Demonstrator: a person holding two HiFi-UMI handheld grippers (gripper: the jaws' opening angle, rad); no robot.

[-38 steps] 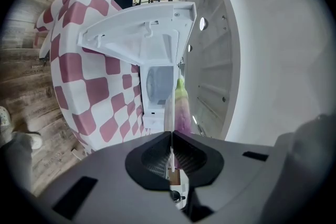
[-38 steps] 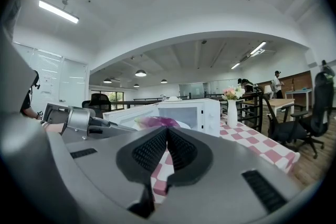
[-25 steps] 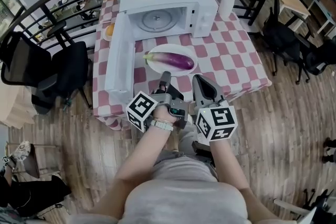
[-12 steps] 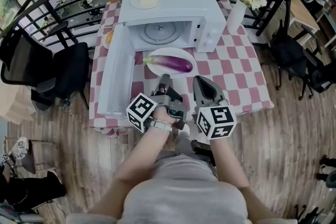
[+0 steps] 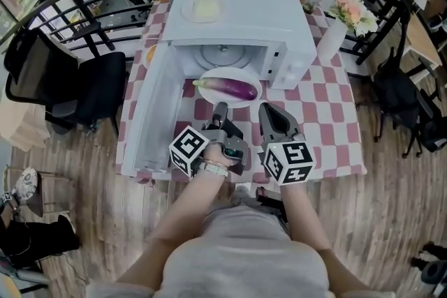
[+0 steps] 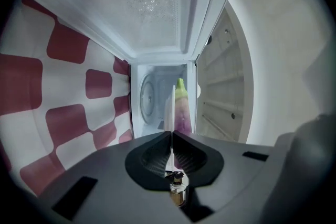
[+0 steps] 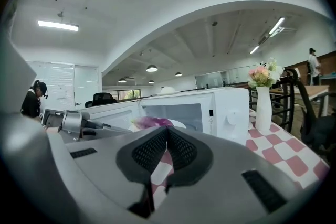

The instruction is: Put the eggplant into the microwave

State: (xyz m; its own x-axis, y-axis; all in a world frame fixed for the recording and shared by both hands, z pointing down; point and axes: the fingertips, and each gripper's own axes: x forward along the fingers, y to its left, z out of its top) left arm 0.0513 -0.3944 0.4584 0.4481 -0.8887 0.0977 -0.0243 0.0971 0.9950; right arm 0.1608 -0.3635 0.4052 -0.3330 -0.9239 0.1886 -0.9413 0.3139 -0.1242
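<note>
One square table (image 5: pixel 328 122) under a red-and-white checked cloth carries everything. A white microwave (image 5: pixel 237 17) takes up most of its far edge, and the microwave's door (image 5: pixel 150 115) stands swung wide open along the table's left edge. The cavity holds only its glass turntable (image 5: pixel 222 52). On the microwave's roof sits a small plate (image 5: pixel 202 8) with something pale yellow on it. At the table's far right corner, just beside the microwave, a white vase (image 5: pixel 332 38) holds pink and cream flowers (image 5: pixel 353 10). A white oval plate (image 5: pixel 230 72) lies near the middle of the table, right at the mouth of the open cavity. The purple eggplant (image 5: pixel 227 87) rests lengthwise on it, green stem toward the door side, outside the microwave. Both grippers are level over the table's near edge, side by side, pointing at the plate and short of it. The left gripper (image 5: pixel 221 112) has its jaws pressed together with only a hairline seam between the pads, pinching nothing; in its own view the eggplant (image 6: pixel 181 107) shows beyond the tips. The right gripper (image 5: pixel 269 112) likewise has its tips meeting, nothing caught between them, and checked cloth shows through the slot behind the tips.
</note>
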